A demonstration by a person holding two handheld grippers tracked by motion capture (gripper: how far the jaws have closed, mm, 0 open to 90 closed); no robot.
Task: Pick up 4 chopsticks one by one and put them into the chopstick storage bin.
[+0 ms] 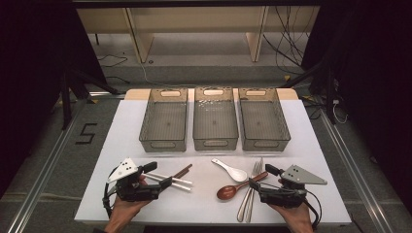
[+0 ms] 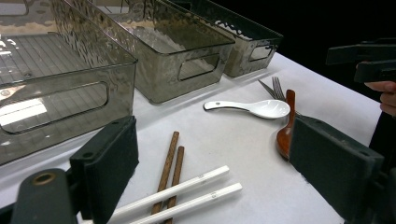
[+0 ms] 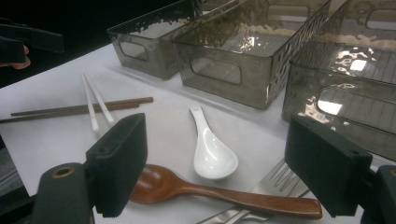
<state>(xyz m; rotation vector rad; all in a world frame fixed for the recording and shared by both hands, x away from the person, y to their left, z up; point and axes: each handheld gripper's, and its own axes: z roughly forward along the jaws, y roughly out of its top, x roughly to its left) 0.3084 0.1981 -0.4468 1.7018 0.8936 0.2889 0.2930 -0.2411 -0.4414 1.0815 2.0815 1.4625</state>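
Cutlery lies spread along the near half of a white table (image 1: 214,204), in front of three smoky translucent bins (image 1: 215,121) set side by side. The left gripper (image 1: 158,175) hovers low over two white chopsticks (image 1: 170,180) with its jaws spread wide and nothing between the pads; in the left gripper view those white chopsticks (image 2: 182,198) run across a pair of brown wooden chopsticks (image 2: 170,172), lying on top of them (the two pairs touch where they cross).

The right gripper (image 1: 260,177) is likewise wide open and grips nothing. It sits just beside the handle of a brown wooden spoon (image 1: 238,188), and in the right gripper view the wooden spoon (image 3: 205,191) lies between the two black jaws, lower down on the table, with neither pad pressing on it. A white ceramic soup spoon (image 3: 210,151) rests just beyond it, bowl nearly touching the wooden bowl. Two metal forks (image 1: 250,194) lie alongside the wooden handle, tines pointing toward the bins. All three bins look bare inside.
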